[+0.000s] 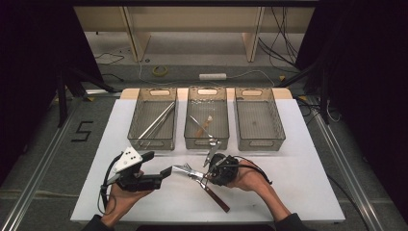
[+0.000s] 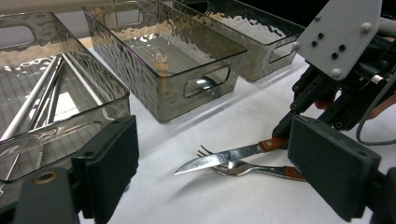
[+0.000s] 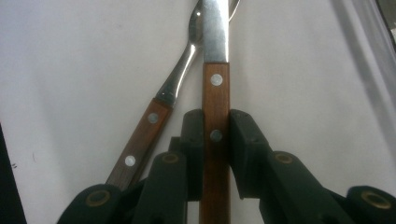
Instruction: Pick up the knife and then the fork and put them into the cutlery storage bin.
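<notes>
Knife [image 3: 215, 84] with a brown riveted wooden handle and a bright steel blade, lying across a matching fork [image 2: 243, 169] on the white surface [image 1: 288, 192], just in front of the middle bin [image 1: 207, 118]. The right hand-held gripper [image 3: 215, 140] is clenched on the knife's handle, pointing left toward the blade. The left hand-held gripper [image 2: 210, 163] is released, jaws wide apart, aimed at the blade from the left. Three smoky clear bins sit in a row at the back; cables trail over the floor [image 1: 192, 53] beyond.

Knife [image 2: 219, 157] across fork [image 2: 252, 169], before middle bin [image 1: 207, 118] of three.
</notes>
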A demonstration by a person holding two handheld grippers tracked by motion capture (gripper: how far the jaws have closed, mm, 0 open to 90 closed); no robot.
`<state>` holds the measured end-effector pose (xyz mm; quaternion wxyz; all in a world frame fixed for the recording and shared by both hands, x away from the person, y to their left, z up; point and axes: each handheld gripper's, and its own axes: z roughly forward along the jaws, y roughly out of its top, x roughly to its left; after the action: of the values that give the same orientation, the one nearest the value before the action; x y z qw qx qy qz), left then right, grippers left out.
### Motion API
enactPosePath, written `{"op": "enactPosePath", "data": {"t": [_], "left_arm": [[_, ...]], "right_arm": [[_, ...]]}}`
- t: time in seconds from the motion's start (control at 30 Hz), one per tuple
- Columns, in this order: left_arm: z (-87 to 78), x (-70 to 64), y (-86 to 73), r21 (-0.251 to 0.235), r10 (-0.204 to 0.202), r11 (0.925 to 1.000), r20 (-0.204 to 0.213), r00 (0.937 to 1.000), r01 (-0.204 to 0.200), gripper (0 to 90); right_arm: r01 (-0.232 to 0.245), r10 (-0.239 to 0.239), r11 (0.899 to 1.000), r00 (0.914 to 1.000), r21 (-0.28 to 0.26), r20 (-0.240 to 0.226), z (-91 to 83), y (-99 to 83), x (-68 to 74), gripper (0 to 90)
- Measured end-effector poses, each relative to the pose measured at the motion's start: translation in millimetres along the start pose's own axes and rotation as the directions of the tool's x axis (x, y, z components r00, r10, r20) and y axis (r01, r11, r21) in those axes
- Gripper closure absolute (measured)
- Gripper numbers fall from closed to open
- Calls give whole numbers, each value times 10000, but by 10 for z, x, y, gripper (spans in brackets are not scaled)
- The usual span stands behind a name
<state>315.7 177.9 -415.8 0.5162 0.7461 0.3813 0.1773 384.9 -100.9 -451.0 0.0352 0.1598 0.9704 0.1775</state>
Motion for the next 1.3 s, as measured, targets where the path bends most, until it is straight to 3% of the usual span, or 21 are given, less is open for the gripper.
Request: {"op": "enactPosePath", "data": {"t": [0.2, 0.4, 0.67, 0.97, 1.3], "left_arm": [[-4, 1, 0, -37, -25, 10000, -23, 10000, 25, 160], [-10, 6, 1, -38, -25, 10000, -35, 10000, 25, 160], [-9, 15, 1, -56, -56, 10000, -79, 10000, 55, 160], [-21, 30, 0, -139, -199, 9997, -54, 9998, 198, 160], [-25, 36, 0, -219, -285, 9994, -61, 9996, 283, 159]], "right_arm": [[-103, 103, 9996, 9999, -281, -1, -76, -14, -27, 772], [-599, 602, 9944, 9982, -868, 13, -239, -61, -106, 772], [-1390, 1439, 9719, 9895, -1900, 120, -546, -155, -263, 772], [-2314, 2492, 9343, 9679, -2711, 325, -770, -251, -518, 772], [-3193, 3554, 8957, 9323, -3095, 668, -926, -270, -826, 772]]}}
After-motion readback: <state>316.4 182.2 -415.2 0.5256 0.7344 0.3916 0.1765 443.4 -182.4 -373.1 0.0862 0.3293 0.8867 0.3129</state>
